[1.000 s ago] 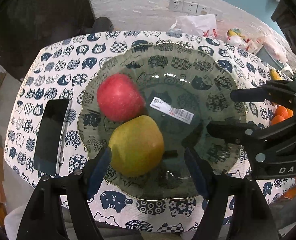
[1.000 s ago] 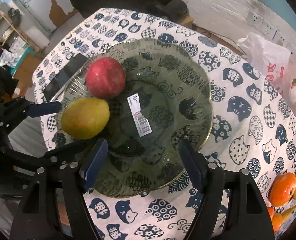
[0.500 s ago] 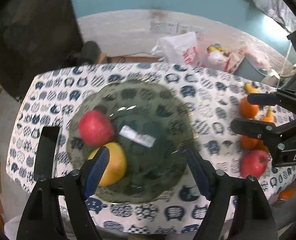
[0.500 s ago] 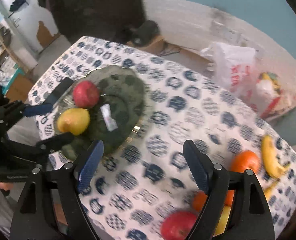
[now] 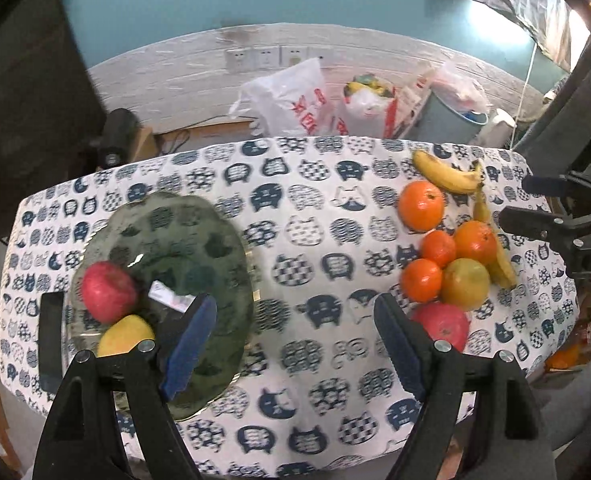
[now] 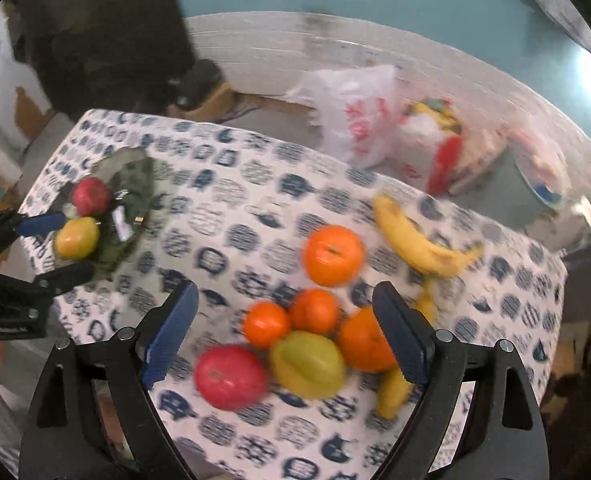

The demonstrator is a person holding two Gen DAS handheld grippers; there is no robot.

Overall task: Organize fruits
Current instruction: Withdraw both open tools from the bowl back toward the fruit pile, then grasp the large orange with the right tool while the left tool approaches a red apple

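A clear glass plate (image 5: 199, 232) on the cat-print tablecloth holds a red apple (image 5: 109, 298) and a yellow-green fruit (image 5: 125, 336). At the table's right lies a pile: oranges (image 5: 421, 205), a green apple (image 5: 465, 284), a red apple (image 5: 441, 326) and bananas (image 5: 445, 174). My left gripper (image 5: 295, 308) hovers over bare cloth between plate and pile, its jaws opening and empty. My right gripper (image 6: 285, 292) hangs above the pile, jaws opening, empty. Below it are the red apple (image 6: 229, 376), green apple (image 6: 307, 362) and an orange (image 6: 333, 254).
A dark phone (image 5: 49, 340) lies left of the plate. Behind the table stand plastic bags (image 5: 291, 100) and a grey bucket (image 5: 451, 120) against the wall. The table's edge runs close to the pile on the right.
Both grippers have lifted off the plate and swung right. The plate has slid to the left of both views, the fruit pile has come into view, and both jaws stand wider.
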